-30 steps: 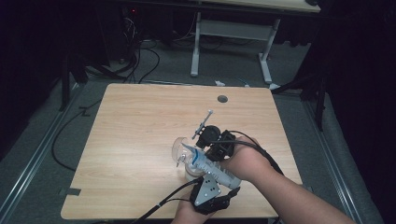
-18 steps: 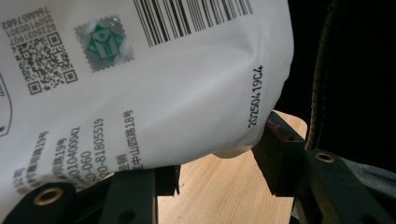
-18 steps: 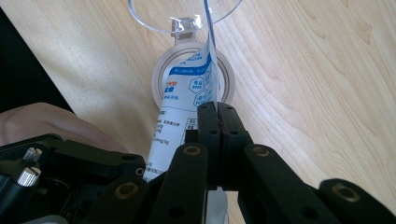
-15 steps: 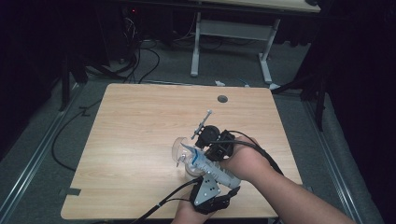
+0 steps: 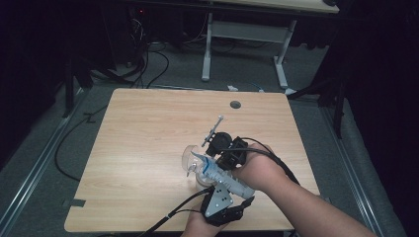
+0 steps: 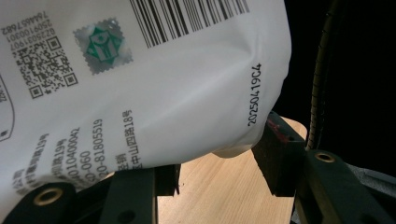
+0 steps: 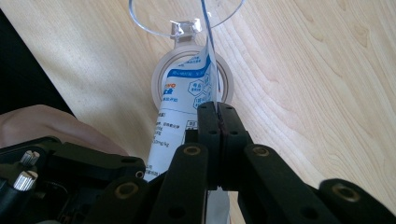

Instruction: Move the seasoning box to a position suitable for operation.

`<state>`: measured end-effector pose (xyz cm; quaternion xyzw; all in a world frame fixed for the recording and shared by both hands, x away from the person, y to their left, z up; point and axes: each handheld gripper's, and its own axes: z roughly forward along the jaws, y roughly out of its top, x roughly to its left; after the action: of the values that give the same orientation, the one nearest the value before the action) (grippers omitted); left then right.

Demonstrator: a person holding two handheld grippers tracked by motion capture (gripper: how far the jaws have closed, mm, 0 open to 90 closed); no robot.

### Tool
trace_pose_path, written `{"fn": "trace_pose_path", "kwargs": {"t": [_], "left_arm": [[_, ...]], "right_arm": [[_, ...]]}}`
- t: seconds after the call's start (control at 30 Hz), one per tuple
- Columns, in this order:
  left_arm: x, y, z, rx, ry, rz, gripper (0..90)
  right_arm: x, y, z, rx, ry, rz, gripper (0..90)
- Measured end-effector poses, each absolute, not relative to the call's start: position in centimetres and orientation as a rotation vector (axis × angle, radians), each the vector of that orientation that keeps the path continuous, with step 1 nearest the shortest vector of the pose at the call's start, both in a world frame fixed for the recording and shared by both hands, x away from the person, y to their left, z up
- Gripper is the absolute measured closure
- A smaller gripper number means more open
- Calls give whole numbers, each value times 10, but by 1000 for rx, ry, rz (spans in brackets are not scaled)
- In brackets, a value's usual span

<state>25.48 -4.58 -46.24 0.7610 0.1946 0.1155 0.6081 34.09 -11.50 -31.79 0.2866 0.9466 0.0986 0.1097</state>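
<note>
A white pouch (image 5: 232, 182) with a blue printed top is held tilted, its blue end over a small clear round container (image 5: 191, 159) on the wooden table (image 5: 148, 148). In the left gripper view the pouch (image 6: 140, 93) shows a barcode and a date code, and my left gripper (image 6: 219, 161) is shut on its lower end. My right gripper (image 7: 218, 109) is shut on the thin edge of the pouch (image 7: 182, 100), just above the container (image 7: 156, 88), whose clear lid (image 7: 140, 18) is flipped open. In the high view the left gripper (image 5: 225, 186) is nearest the front edge and the right gripper (image 5: 220, 158) is beyond it.
A dark round grommet hole (image 5: 235, 104) sits near the table's far edge. The left and far parts of the tabletop are bare wood. Cables (image 5: 74, 143) lie on the floor at the left, and another desk's white legs (image 5: 207, 49) stand behind.
</note>
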Motion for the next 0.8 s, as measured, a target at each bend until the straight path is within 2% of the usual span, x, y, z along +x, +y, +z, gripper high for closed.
{"fn": "trace_pose_path", "kwargs": {"t": [0.8], "left_arm": [[254,-47,-462,1747,452,262,551]], "right_arm": [[341,-114,-319,839,2783,280,900]]}}
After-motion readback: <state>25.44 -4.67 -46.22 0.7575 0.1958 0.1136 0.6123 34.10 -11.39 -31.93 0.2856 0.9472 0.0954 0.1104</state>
